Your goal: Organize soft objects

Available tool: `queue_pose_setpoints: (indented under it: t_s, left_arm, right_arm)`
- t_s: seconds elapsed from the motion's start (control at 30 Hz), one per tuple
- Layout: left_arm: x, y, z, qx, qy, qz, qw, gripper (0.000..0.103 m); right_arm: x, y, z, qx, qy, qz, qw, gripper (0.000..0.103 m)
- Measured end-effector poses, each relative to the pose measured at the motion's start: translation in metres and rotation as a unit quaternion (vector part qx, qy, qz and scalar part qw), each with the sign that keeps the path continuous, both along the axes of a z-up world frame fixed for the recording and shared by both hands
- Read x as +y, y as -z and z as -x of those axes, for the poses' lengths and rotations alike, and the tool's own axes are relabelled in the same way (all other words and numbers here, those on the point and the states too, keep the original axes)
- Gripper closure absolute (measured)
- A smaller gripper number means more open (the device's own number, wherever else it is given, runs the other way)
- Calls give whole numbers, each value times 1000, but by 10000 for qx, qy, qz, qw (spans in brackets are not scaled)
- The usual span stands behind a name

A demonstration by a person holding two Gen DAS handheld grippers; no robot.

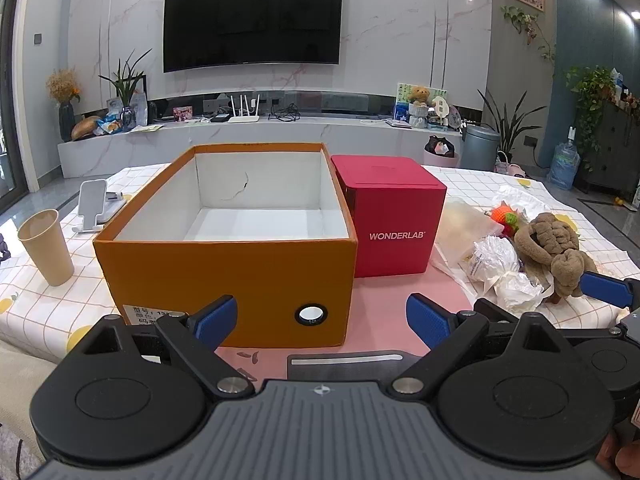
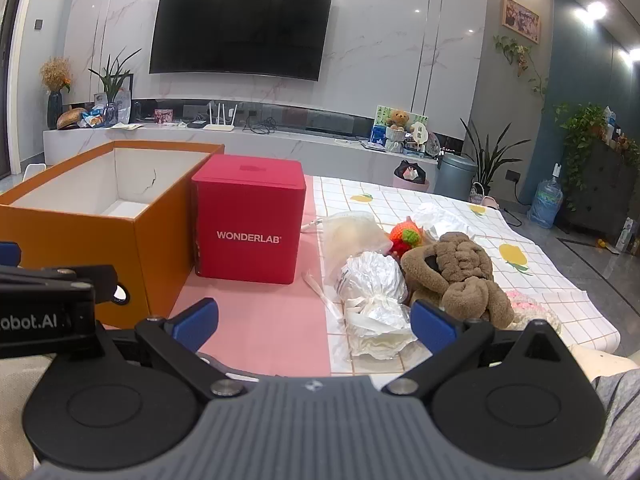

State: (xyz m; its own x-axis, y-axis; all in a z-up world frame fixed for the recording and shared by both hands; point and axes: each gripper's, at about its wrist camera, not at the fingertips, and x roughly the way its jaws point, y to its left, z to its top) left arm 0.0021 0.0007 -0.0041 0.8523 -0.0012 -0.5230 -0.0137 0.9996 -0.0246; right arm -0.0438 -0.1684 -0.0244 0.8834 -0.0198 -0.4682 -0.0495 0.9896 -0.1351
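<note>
An orange cardboard box (image 1: 224,264) stands open and empty right in front of my left gripper (image 1: 322,320), which is open with nothing between its blue pads. To the right lies a pile of soft things: a brown plush toy (image 2: 452,268), a crumpled white bag (image 2: 374,284), an orange knitted toy (image 2: 404,236), a translucent pouch (image 2: 352,232) and a pink knitted piece (image 2: 528,304). My right gripper (image 2: 316,324) is open, low over the pink mat, with its right pad beside the white bag and the plush.
A red WONDERLAB box (image 1: 396,224) stands against the orange box's right side. A paper cup (image 1: 46,246) and a white phone stand (image 1: 94,204) sit to the left. The checked tablecloth (image 2: 560,276) ends at the right edge. Striped clothing (image 2: 616,408) shows at bottom right.
</note>
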Motion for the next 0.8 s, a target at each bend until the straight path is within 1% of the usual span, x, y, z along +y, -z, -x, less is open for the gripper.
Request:
queue_pose_setpoints:
  t_s: [0.8]
  left_arm:
    - [1,4,-1,153,-32,-57,9999,0]
  right_arm:
    - [2,4,-1,80,-42,71,9999,3]
